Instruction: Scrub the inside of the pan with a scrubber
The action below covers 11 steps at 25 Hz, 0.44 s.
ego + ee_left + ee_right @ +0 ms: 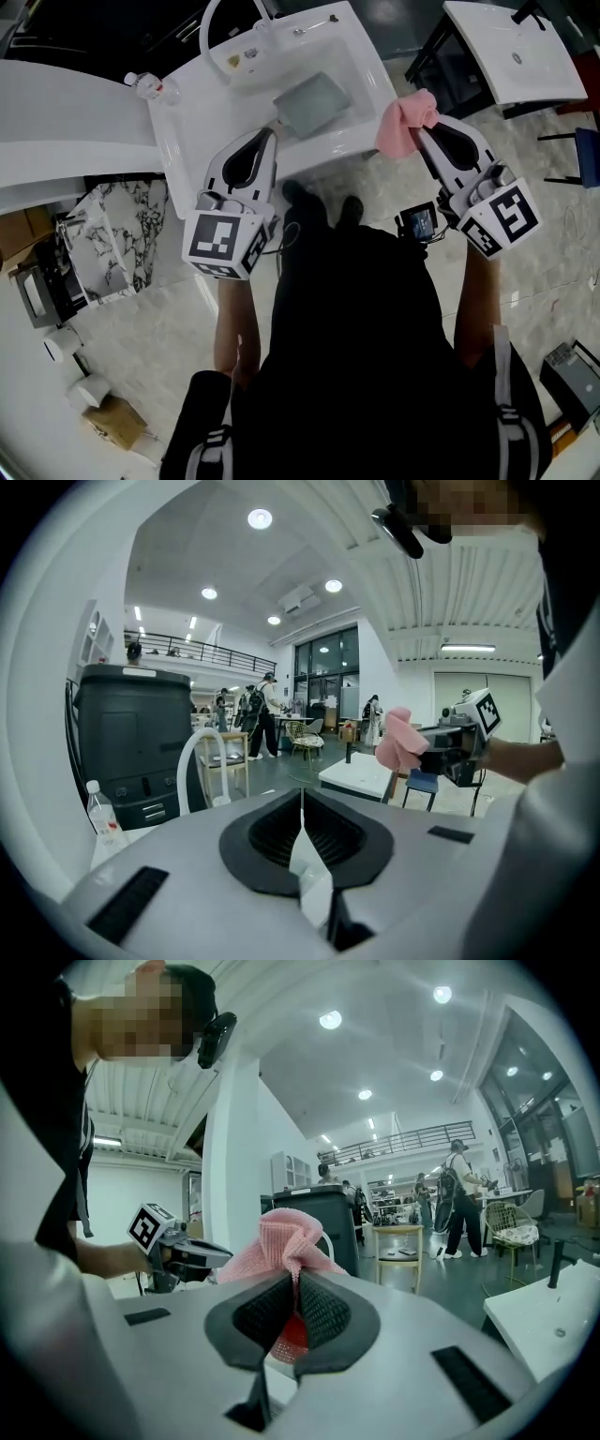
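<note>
Right gripper (419,131): jaws closed on the scrubber (405,122), a pink, open-weave mesh cloth. It is bunched into soft folds that stand out past the ribbed black pads. The scrubber is held in the air beyond the right end of the sink (187,122), touching nothing else.

Left gripper (272,136): jaws closed together, nothing between them. It is raised above the near edge of the sink.

Pan (314,101): flat, squarish, dull grey with a matt surface. It lies in the sink basin at the end away from the faucet (208,28) and is clear of both grippers.

Sink: white, glossy, rectangular. The faucet is a white arched tube at the far left corner. A clear plastic bottle (150,86) with a red cap stands on the left edge.

Surroundings: a second white basin top (525,56) stands well apart to the right. A veined marble slab (117,239) is on the pale tiled floor to the left. The person's dark torso fills the foreground of the head view.
</note>
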Available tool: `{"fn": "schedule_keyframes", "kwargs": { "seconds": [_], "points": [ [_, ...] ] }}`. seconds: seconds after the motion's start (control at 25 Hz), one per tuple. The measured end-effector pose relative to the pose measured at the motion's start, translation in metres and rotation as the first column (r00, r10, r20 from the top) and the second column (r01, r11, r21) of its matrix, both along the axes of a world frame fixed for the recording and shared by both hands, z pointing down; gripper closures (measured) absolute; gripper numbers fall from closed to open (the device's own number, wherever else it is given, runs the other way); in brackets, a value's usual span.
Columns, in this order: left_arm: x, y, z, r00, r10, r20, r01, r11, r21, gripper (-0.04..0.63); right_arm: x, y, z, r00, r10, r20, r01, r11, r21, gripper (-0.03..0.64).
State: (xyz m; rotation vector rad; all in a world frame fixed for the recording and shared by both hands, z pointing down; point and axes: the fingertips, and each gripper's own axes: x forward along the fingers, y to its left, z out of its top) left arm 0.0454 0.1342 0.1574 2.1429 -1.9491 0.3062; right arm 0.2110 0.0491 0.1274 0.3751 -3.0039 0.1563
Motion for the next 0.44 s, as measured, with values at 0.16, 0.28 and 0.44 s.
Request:
{"fn": "schedule_keyframes", "kwargs": {
  "seconds": [0.16, 0.28, 0.44],
  "points": [
    [0.0012, 0.0022, -0.0011, 1.0, -0.009, 0.003, 0.009, 1.0, 0.001, 0.555, -0.0001, 0.001, 0.0014, 1.0, -0.005, -0.005, 0.005, 1.0, 0.001, 0.583],
    [0.0013, 0.0033, 0.0005, 1.0, -0.012, 0.009, 0.012, 1.0, -0.001, 0.555, -0.0004, 0.0006, 0.0036, 1.0, -0.006, -0.003, 0.006, 1.0, -0.001, 0.583],
    [0.0005, 0.0048, 0.0028, 1.0, -0.012, 0.015, 0.012, 1.0, -0.004, 0.555, -0.0013, -0.0009, 0.0051, 1.0, -0.003, 0.0, 0.003, 1.0, -0.001, 0.583]
  ]
}}
